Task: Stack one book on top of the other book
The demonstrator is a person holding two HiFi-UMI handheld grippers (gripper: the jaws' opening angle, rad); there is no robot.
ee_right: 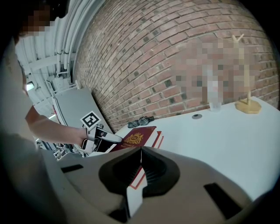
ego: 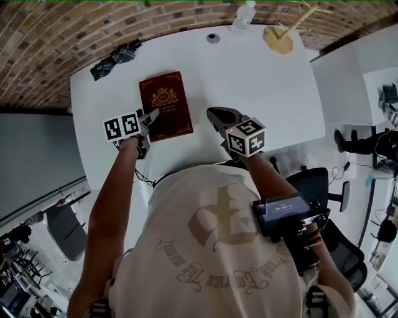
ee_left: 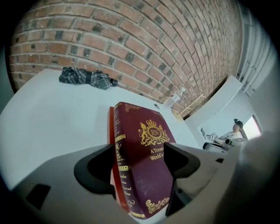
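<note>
A dark red book with a gold crest (ego: pixel 165 105) (ee_left: pixel 144 162) (ee_right: pixel 139 138) lies flat on a second book, of which only a red edge (ee_left: pixel 110 127) (ee_right: pixel 158 141) shows beneath it. Both rest on the white table (ego: pixel 267 93). My left gripper (ego: pixel 149 118) (ee_left: pixel 140 175) stands open at the stack's near left corner. Its jaws straddle the top book's spine and cover without pressing on them. To the right of the books my right gripper (ego: pixel 214 115) (ee_right: pixel 141 153) hangs over bare table, shut with nothing in it.
A folded dark umbrella (ego: pixel 115 58) (ee_left: pixel 87 78) lies at the table's far left. A clear bottle (ego: pixel 244 15), a wooden stand (ego: pixel 280 37) (ee_right: pixel 248 105) and a small round disc (ego: pixel 213 38) sit along the far edge. An office chair (ego: pixel 311 186) stands at my right.
</note>
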